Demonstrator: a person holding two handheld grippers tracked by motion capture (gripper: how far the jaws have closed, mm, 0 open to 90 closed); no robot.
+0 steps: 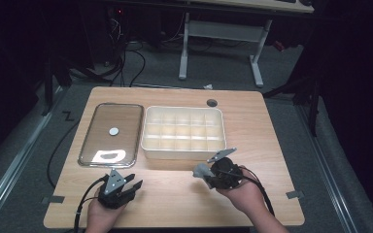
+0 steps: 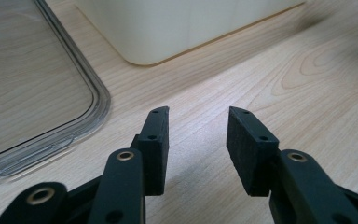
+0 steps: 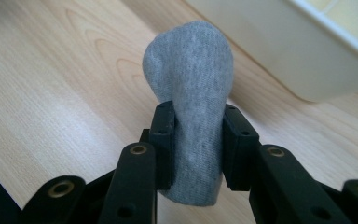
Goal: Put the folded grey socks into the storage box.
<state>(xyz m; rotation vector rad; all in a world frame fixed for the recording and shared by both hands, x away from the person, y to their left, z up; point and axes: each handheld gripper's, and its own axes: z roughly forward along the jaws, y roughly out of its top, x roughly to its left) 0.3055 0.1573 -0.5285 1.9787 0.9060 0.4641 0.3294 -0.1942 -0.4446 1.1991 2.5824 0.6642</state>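
Note:
A rolled grey sock (image 3: pixel 191 93) is clamped between the jaws of my right gripper (image 3: pixel 198 126), its rounded end sticking out past the pads. From above, that gripper (image 1: pixel 205 171) hovers over the table just in front of the cream divided box (image 1: pixel 183 132), with the grey sock (image 1: pixel 202 171) pointing left. My left gripper (image 1: pixel 131 183) rests low near the table's front left, open with nothing between its fingers (image 2: pixel 156 140). Ahead of it lie the corner of the clear lid (image 2: pixel 42 93) and the box's wall (image 2: pixel 177 28).
The clear lid (image 1: pixel 110 134) lies flat left of the box, with a small white disc (image 1: pixel 113 130) at its middle. A round cable hole (image 1: pixel 211 102) sits at the table's far edge. Bare wood stretches between the two grippers and to the right of the box.

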